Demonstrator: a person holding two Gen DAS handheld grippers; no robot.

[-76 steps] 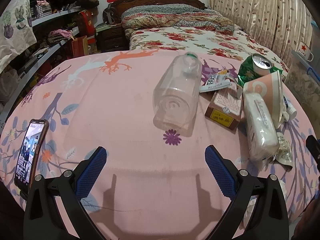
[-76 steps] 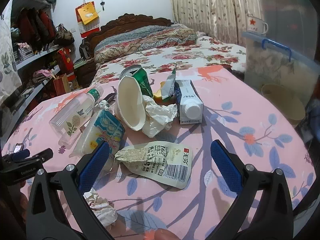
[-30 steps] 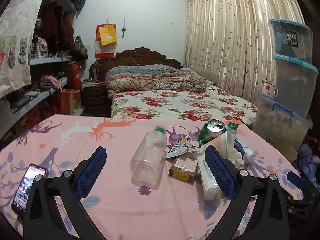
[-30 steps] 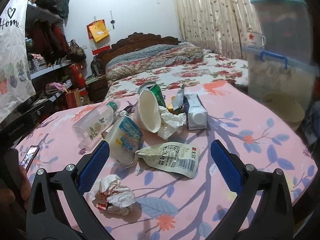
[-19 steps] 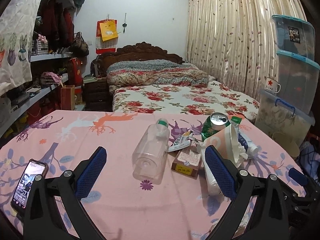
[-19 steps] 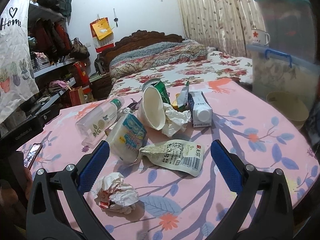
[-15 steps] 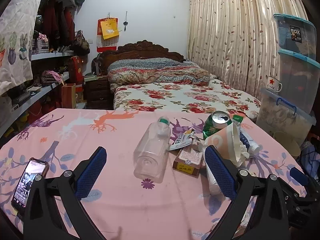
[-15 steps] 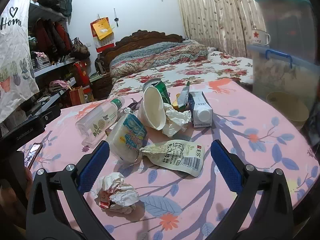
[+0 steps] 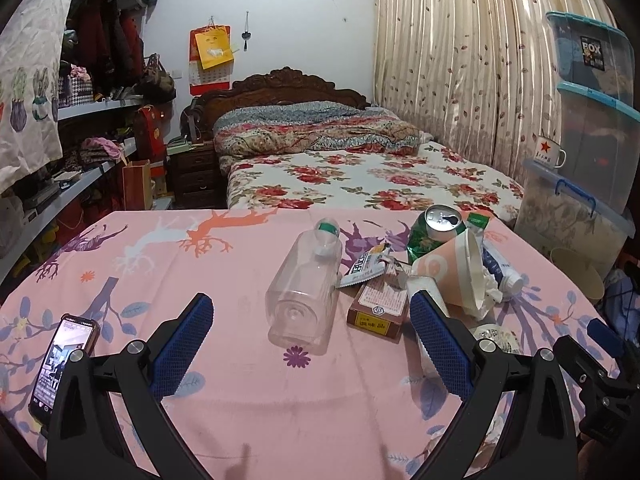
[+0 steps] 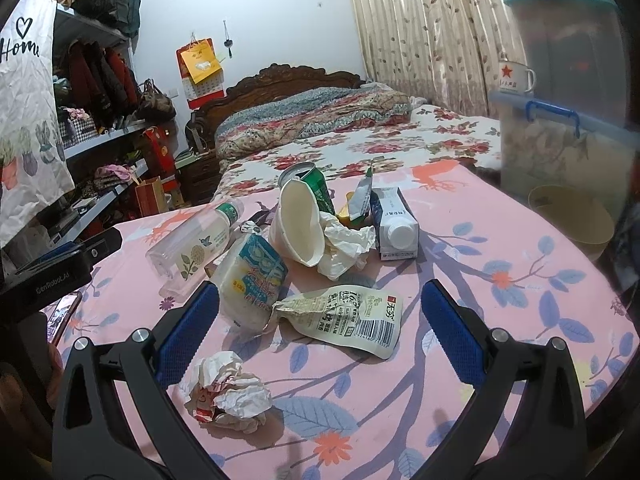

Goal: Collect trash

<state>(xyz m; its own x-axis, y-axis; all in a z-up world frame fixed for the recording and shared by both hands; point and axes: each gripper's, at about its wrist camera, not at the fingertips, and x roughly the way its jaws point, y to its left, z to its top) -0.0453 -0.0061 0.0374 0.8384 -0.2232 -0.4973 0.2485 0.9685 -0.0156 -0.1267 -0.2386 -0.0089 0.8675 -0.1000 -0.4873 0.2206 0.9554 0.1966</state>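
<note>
Trash lies on a pink table (image 9: pixel 224 264). In the left wrist view: a clear plastic bottle (image 9: pixel 306 284) on its side, a brown box (image 9: pixel 378 308), a green can (image 9: pixel 434 230) and a paper cup (image 9: pixel 448 272). My left gripper (image 9: pixel 310 344) is open and empty, just short of the bottle. In the right wrist view: a crumpled paper ball (image 10: pixel 228 394), a flat pouch (image 10: pixel 348 316), a tissue pack (image 10: pixel 252 280), the cup (image 10: pixel 298 228) and a milk carton (image 10: pixel 394 228). My right gripper (image 10: pixel 320 340) is open and empty above the pouch.
A phone (image 9: pixel 62 360) lies at the table's left edge. A beige bin (image 10: pixel 572 216) stands on the floor right of the table, below stacked storage boxes (image 9: pixel 588 128). A bed (image 9: pixel 360 176) is behind the table, shelves (image 9: pixel 80 152) on the left.
Both grippers have drawn back and risen from the table since 2.5 s ago, so more of the room shows. Over the last half second they barely moved. Both stay open.
</note>
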